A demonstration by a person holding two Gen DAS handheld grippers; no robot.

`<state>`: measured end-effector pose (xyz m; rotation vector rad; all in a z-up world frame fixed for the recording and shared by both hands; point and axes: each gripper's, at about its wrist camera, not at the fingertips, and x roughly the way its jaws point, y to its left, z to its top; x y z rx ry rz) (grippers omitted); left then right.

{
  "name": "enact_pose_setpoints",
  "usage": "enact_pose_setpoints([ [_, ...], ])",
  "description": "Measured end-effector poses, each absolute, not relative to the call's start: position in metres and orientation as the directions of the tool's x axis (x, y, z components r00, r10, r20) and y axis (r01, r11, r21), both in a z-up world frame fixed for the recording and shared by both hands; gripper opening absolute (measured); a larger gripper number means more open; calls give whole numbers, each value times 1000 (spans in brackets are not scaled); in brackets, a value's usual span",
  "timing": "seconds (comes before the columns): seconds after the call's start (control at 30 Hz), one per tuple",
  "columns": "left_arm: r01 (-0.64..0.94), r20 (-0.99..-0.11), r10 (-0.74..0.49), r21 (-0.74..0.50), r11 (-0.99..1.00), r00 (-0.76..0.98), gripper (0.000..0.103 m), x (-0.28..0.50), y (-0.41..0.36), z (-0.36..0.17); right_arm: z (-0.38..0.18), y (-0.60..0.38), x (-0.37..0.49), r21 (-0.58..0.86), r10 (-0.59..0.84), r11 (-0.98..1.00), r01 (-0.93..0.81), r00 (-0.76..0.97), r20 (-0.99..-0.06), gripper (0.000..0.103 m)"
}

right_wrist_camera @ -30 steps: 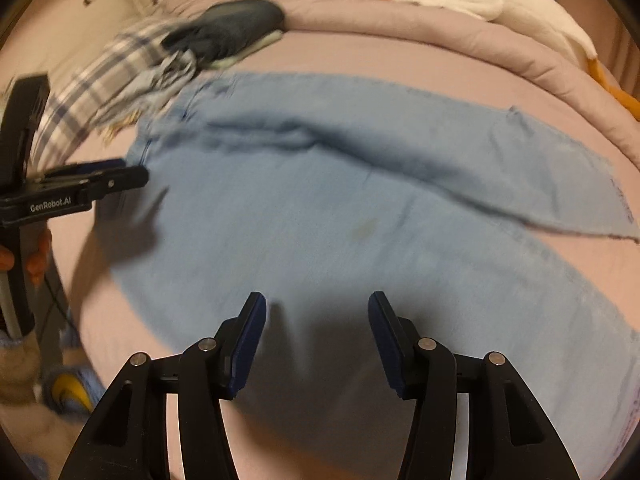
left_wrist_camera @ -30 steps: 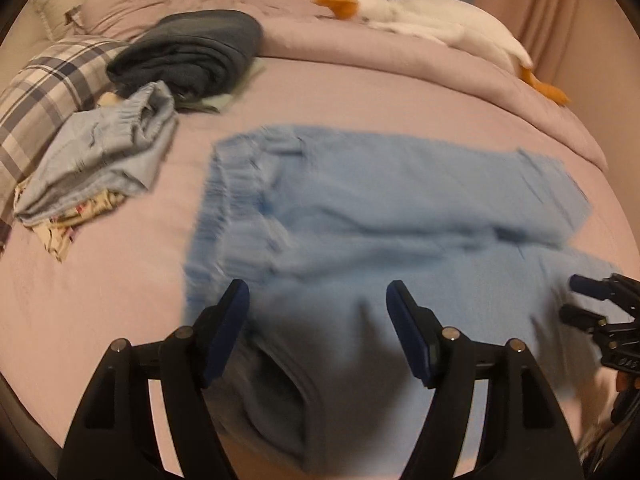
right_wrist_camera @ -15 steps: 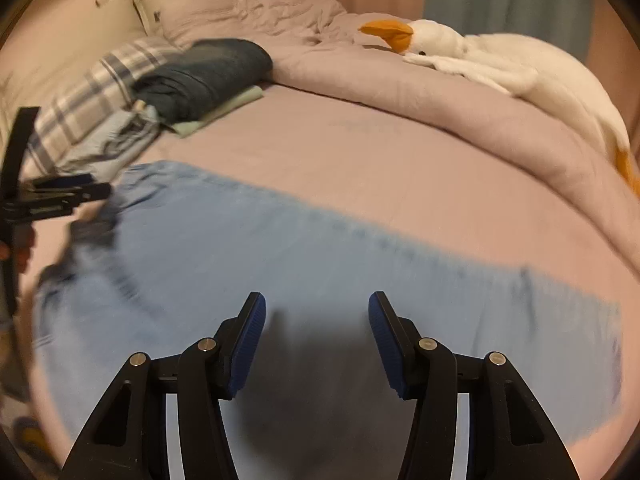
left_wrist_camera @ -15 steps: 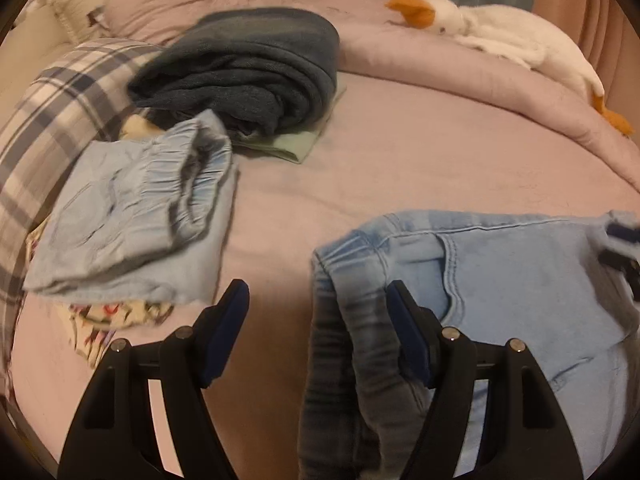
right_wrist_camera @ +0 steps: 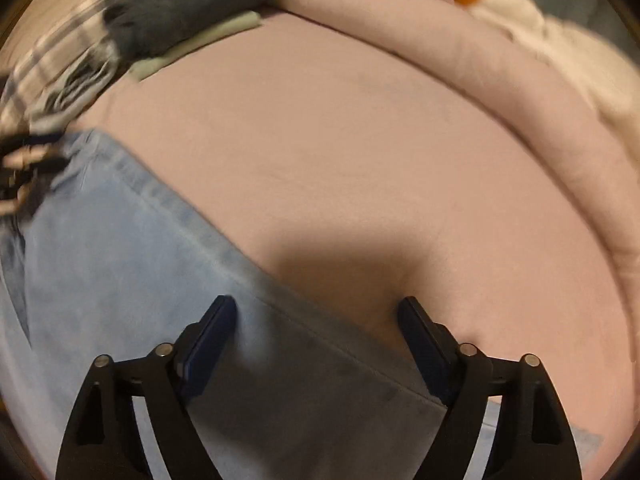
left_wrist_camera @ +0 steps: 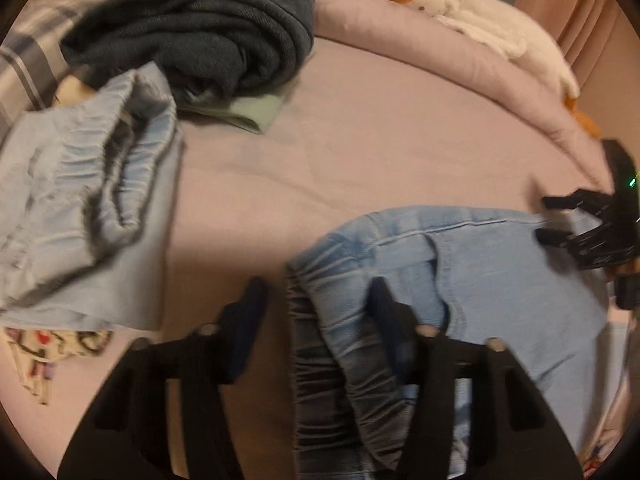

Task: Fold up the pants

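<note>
Left gripper (left_wrist_camera: pixel 316 304): my jaws just narrowing around the pants (left_wrist_camera: pixel 480 280) waistband, not yet pinching.
Right gripper (right_wrist_camera: pixel 316 312): jaws just spread, leg beneath.
Tip: I'd align edges first.

We were in a bedroom of a home. We saw a bed (left_wrist_camera: pixel 384 136) with a pink sheet, a plush goose (left_wrist_camera: pixel 480 20), folded clothes (left_wrist_camera: pixel 200 32) and curtains (left_wrist_camera: pixel 560 0).
</note>
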<state>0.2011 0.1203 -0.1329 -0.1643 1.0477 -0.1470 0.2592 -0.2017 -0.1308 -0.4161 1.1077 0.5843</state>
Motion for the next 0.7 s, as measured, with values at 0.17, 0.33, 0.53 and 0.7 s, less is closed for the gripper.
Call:
enact_pose_setpoints([
  [0.17, 73, -851, -190, -177, 981, 490, 38, 197, 111, -127, -128, -202, 247, 19, 283, 757, -653, 301, -910, 63],
  [0.33, 53, -848, -158, -153, 987, 505, 36, 195, 111, -124, -122, -185, 225, -39, 262, 696, -717, 304, -916, 11],
  [0.53, 31, -855, -107, -106, 994, 507, 36, 204, 102, -132, -115, -174, 219, -159, 207, 700, -696, 411, -888, 9],
  [0.7, 51, -814, -110, -98, 994, 570, 35, 185, 100, -105, -125, -168, 205, -208, 155, 721, -661, 446, -882, 8],
])
